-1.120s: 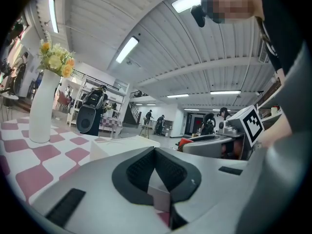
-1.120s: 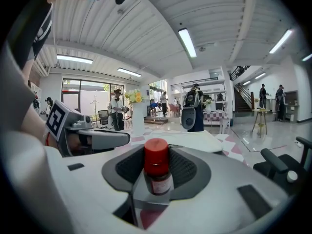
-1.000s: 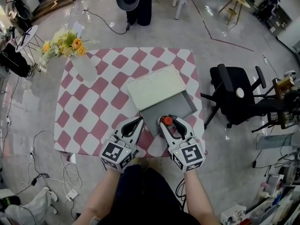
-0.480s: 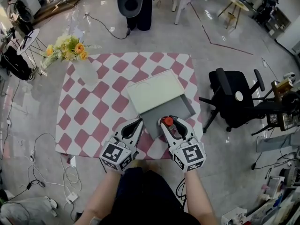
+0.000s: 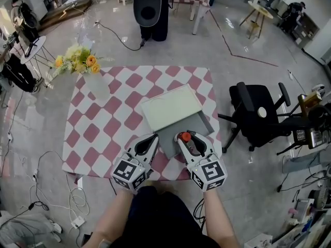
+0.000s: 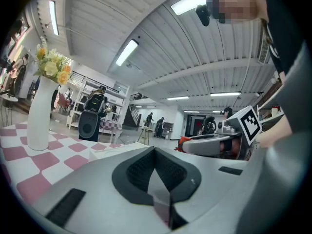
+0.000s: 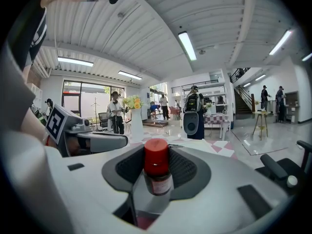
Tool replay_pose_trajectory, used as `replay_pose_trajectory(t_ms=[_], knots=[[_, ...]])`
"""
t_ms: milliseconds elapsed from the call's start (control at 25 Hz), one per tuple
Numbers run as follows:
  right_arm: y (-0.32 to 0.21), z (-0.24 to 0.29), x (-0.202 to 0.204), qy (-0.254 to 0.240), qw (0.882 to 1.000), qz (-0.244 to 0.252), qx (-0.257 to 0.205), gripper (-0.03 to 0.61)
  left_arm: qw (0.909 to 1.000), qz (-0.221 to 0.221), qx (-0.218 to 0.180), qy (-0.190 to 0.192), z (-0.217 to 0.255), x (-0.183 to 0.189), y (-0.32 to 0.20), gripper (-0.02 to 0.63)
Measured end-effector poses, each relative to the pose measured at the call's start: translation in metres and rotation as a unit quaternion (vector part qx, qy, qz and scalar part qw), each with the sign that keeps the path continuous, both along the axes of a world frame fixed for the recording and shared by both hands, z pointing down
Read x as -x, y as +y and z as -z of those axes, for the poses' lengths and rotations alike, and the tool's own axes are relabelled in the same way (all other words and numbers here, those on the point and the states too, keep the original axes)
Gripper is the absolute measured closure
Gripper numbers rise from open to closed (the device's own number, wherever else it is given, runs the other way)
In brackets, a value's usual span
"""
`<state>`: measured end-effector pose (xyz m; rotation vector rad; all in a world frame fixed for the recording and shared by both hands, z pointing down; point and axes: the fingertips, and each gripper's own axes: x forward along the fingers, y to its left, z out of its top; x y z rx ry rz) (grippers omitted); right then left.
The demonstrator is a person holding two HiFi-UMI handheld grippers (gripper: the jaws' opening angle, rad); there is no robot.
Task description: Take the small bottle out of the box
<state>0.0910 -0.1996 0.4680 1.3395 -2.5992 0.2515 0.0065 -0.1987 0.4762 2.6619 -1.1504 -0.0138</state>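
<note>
Two grippers (image 5: 149,138) (image 5: 188,139), one small bottle (image 7: 157,165), one box (image 5: 170,105), one vase (image 5: 96,84), one office chair (image 5: 256,110), one speaker (image 5: 147,9)

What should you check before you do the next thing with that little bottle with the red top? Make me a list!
1. Grip on the small bottle by the right hand-held gripper: ok, jaws press both its sides.
2. Its red cap on: ok.
3. Bottle fully clear of the box: cannot tell; it shows over the box's near edge.
4. The left hand-held gripper out of the way: ok, shut, empty, beside the box.
5. The vase away from both grippers: ok, far across the cloth.
</note>
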Motion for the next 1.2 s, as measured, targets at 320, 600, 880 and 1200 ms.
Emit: replay_pose_trajectory(t_ms=[320, 600, 880, 1200], knots=[[0.002, 0.008, -0.001, -0.001, 1.000, 0.004, -0.001, 0.430, 1.0000, -0.003, -0.003, 0.003, 0.009, -0.002, 0.001, 0.614], [0.005, 0.013, 0.004, -0.002, 1.000, 0.016, -0.001, 0.430, 1.0000, -0.001, -0.006, 0.004, 0.018, 0.000, 0.001, 0.614], [0.005, 0.018, 0.003, -0.004, 1.000, 0.017, -0.002, 0.430, 1.0000, -0.001, -0.008, -0.001, 0.023, -0.001, -0.002, 0.614], [0.002, 0.023, 0.001, -0.011, 1.000, 0.018, -0.003, 0.430, 1.0000, 0.000, -0.009, -0.002, 0.026, -0.001, -0.007, 0.614]])
